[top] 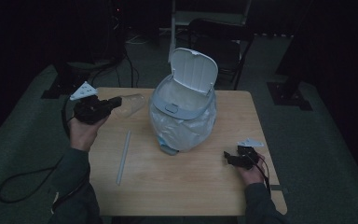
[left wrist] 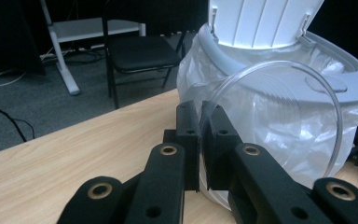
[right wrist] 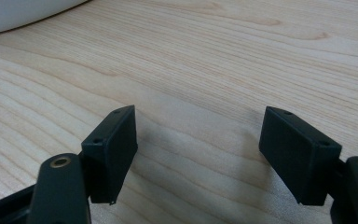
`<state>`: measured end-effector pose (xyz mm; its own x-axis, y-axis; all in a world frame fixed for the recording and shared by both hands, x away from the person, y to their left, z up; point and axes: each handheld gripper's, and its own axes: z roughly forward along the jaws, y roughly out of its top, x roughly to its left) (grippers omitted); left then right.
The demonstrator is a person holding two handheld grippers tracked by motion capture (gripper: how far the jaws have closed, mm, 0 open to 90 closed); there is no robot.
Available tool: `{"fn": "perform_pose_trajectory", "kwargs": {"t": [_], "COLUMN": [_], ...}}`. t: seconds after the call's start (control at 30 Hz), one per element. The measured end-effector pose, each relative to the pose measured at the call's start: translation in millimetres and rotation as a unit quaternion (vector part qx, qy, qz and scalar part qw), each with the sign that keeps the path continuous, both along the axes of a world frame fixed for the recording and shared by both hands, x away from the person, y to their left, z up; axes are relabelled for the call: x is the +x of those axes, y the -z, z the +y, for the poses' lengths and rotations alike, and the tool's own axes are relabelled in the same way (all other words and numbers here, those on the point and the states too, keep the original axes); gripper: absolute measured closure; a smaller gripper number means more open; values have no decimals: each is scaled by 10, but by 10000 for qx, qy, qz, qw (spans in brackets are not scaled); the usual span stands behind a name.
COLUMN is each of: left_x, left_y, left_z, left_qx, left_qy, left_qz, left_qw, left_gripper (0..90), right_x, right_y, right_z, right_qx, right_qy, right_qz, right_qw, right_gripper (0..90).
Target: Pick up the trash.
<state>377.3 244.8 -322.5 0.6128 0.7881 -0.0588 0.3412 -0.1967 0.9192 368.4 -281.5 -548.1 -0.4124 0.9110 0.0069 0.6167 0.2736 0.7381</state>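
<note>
Left claw pinching clear cup rim beside bin, right claw wide over table

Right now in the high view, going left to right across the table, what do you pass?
left gripper shut on the clear plastic cup → white straw → lidded bin with its lid up → right gripper, jaws open.

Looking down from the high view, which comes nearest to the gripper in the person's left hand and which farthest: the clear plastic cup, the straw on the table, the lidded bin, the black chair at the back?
From the left gripper:
1. Clear plastic cup, pinched at its rim in the gripper.
2. Straw, lying on the table toward the person.
3. Lidded bin, mid-table, lid up.
4. Black chair, behind the table.
</note>
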Motion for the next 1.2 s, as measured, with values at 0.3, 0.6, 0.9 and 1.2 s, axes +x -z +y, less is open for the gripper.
{"fn": "perform_pose_trajectory", "kwargs": {"t": [0.3,0.6,0.9,1.2], "left_x": [18,43,72,134], "left_y": [-110,-207,-291,-358], "left_z": [-27,-107,-182,-306], "left_qx": [-68,-156,-192,-191], "left_qy": [3,70,133,263], "left_qz": [-138,-265,-353,-380], "left_qw": [9999,9995,9991,9987], "left_gripper": [871,871,871,871], "right_x": [0,0,0,0], "right_y": [0,0,0,0], "right_z": [0,0,0,0], "right_qx": [-1,-1,0,-1], "right_qy": [-2,-2,-3,-2], "right_qz": [-1,0,-1,0], "right_qw": [10000,10000,10000,10000], "right_gripper": [267,267,267,266]}}
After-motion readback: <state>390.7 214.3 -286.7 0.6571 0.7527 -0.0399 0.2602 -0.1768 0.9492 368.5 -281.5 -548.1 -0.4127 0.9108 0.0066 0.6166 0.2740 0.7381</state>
